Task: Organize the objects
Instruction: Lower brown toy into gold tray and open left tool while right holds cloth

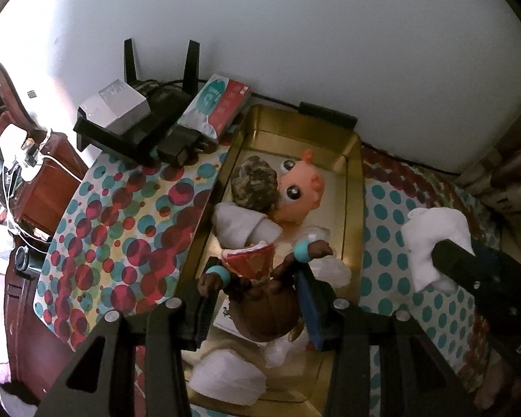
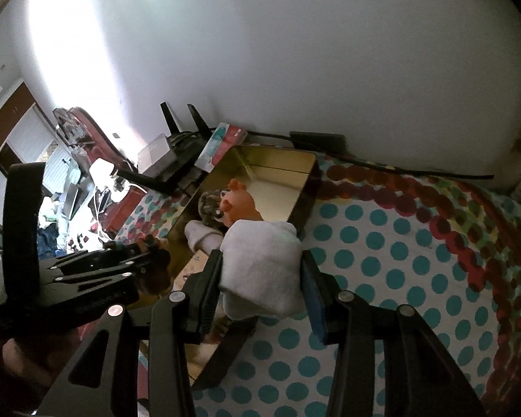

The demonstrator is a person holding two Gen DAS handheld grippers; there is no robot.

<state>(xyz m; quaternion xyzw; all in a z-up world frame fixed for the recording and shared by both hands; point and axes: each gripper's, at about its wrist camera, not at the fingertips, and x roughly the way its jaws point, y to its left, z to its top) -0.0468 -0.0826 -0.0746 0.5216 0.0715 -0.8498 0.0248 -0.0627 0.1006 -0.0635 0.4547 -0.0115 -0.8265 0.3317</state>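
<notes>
while the left gripper [image 1: 257, 299] hangs over the near half of the gold tin [image 1: 352, 187], its two pads are clamped on a brown doll [image 1: 264, 316] with teal wristbands and a red top, doll head toward camera, arms sticking out past the fingers. doll is above the tin floor, can't tell if it touches. deeper in the tin: an orange big-eyed toy [image 1: 300, 187] against a mottled brown-green ball [image 1: 255, 182], a white rolled cloth [image 1: 243, 226] just in front of them, another white wad [image 1: 225, 377] at the near end. tin sits on a polka-dot tablecloth [image 1: 121, 229], long side running away from camera. behind it by the wall: a black router [image 1: 139, 118] with upright antennas, a small white box [image 1: 116, 104] on top, a teal-and-red packet [image 1: 217, 104] leaning beside.

right gripper [image 2: 260, 278] is closed on a white folded cloth [image 2: 260, 264], squeezed between both pads, held at the tin's right rim, over the rim and the dotted cloth. left wrist view shows that cloth off to the right of the tin, raised above the table.
</notes>
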